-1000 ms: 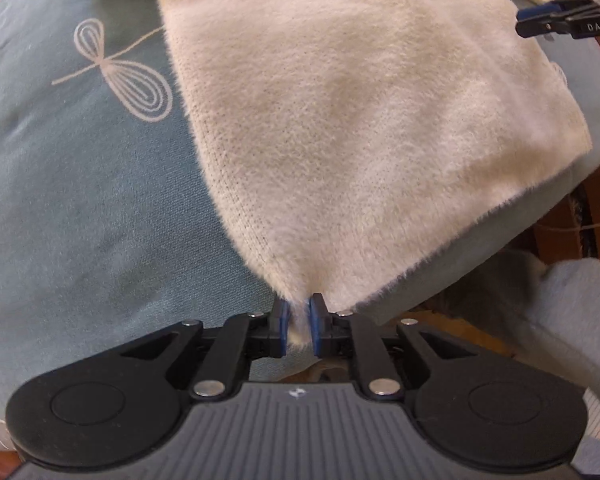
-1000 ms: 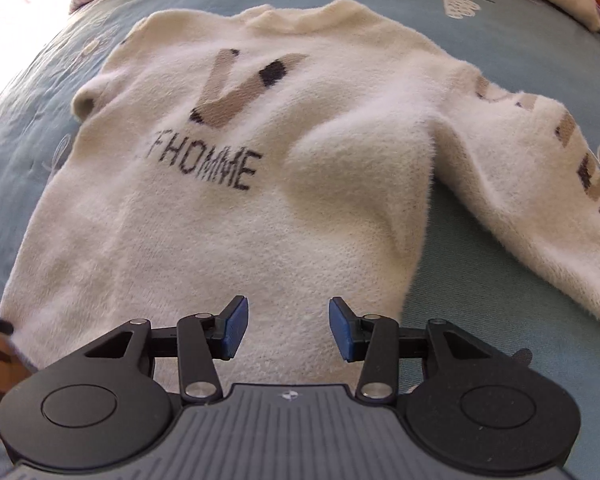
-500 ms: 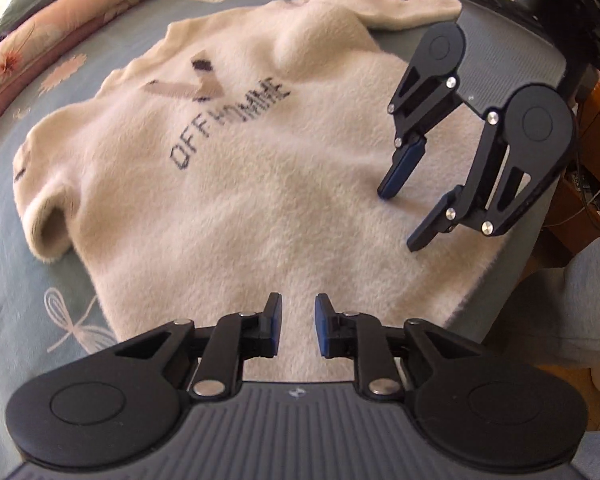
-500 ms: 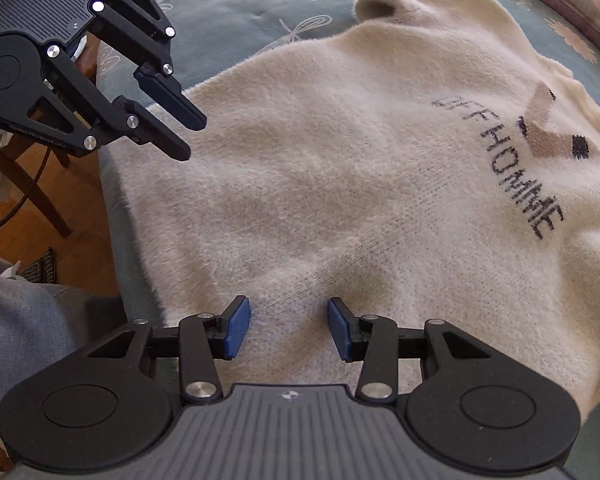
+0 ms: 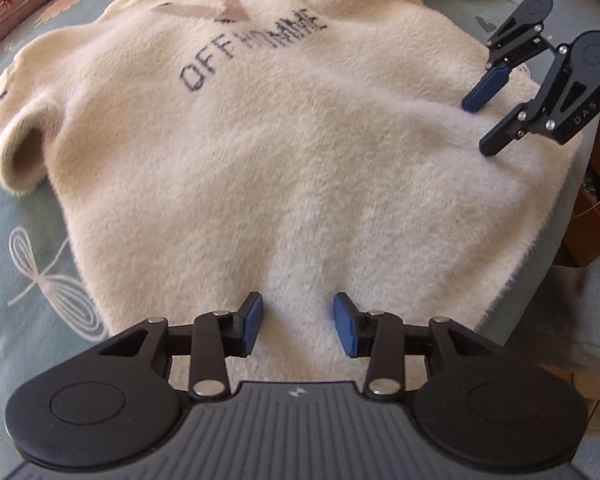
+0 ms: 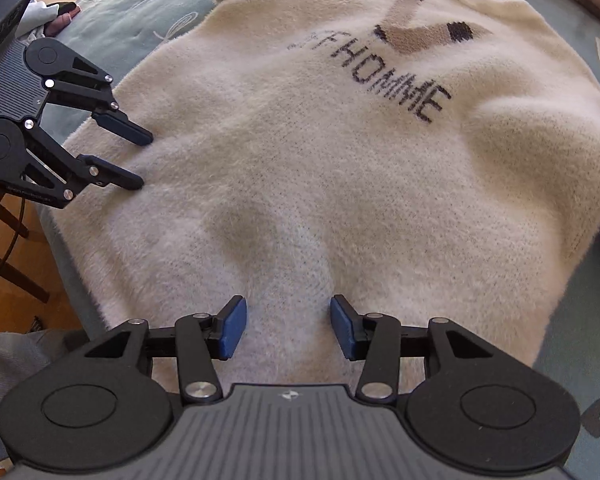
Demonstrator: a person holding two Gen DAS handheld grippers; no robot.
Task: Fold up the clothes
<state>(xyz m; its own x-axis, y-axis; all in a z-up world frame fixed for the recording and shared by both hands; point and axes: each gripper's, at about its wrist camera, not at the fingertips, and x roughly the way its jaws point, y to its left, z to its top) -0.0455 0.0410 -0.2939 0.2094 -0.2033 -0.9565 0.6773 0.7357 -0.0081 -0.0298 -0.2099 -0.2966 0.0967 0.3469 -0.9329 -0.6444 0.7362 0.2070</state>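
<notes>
Both the left tool (image 5: 297, 328) and the right tool (image 6: 287, 326) gaped empty over the sweater (image 5: 280, 152) hem at the bed (image 5: 32, 240) edge; uneven pinches could skew the fold.

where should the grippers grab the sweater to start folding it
Grip the sweater at its bottom hem, coming from the near bed edge. It lies flat, print up, hem nearest. Left gripper and right gripper are open above that end, so each could pinch a hem corner.

cream sweater (image 5: 300, 168), dark lettering; teal bedspread (image 5: 32, 280).
</notes>
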